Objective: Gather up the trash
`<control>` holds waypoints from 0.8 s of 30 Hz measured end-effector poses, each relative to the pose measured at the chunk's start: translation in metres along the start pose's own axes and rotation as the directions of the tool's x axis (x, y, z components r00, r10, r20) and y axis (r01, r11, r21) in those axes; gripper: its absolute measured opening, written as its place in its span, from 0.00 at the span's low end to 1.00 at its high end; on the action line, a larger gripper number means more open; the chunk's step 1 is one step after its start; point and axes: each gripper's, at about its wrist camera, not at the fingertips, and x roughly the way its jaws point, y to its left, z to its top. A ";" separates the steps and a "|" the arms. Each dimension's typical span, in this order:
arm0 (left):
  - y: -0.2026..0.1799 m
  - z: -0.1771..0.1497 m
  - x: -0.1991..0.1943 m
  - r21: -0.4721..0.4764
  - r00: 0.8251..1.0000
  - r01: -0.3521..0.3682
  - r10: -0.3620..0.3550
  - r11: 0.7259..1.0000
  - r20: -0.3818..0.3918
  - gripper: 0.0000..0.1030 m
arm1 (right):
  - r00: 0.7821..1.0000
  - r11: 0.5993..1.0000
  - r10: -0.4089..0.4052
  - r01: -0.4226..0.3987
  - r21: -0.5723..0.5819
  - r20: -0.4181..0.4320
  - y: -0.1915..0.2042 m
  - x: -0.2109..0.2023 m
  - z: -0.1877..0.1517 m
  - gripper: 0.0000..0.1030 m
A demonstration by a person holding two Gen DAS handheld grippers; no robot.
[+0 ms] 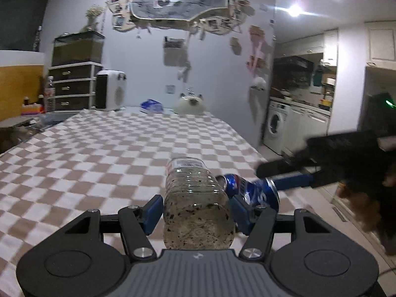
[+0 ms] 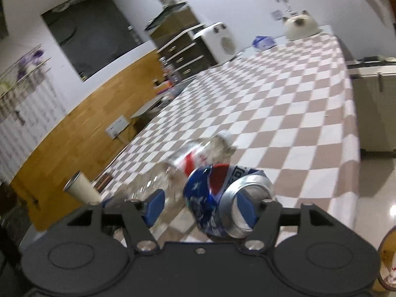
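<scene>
Plastic bottle [image 1: 198, 205], clear and lying base-first, is clamped between the blue pads of the left gripper [image 1: 196, 214] above the checkered tablecloth [image 1: 111, 153]. Crushed blue can [image 2: 222, 198] sits between the right gripper [image 2: 201, 206] fingers, resting against the right pad; the left pad stands clear, jaws apart. Beyond: a paper cup [image 2: 81, 189], a white heater [image 1: 110, 90], and a cat figure [image 1: 190, 104] at the table's far end.

Left gripper [image 1: 196, 214] clamped a clear plastic bottle [image 1: 196, 205], base toward the camera, blue pads pressing both sides. Just right of the right jaw lay a crushed blue can [image 1: 247, 190]. Beyond the jaws stretched a checkered tablecloth [image 1: 111, 153]. Right gripper [image 1: 284, 173] reached toward the can, blurred.
</scene>
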 end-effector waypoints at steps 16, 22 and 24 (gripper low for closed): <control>-0.021 -0.023 -0.023 0.065 0.996 -0.058 0.062 0.996 -0.066 0.58 | 0.932 0.932 -0.361 0.362 0.002 -0.030 0.029 0.030 0.012 0.83; -0.021 -0.026 -0.029 0.032 0.994 -0.097 0.098 0.995 -0.047 0.58 | 0.841 0.843 -0.538 0.537 -0.039 -0.048 0.050 0.057 0.007 0.83; -0.024 -0.026 -0.027 0.030 0.993 -0.105 0.106 0.994 -0.041 0.58 | 0.816 0.816 -0.576 0.572 -0.082 -0.044 0.055 0.063 0.002 0.82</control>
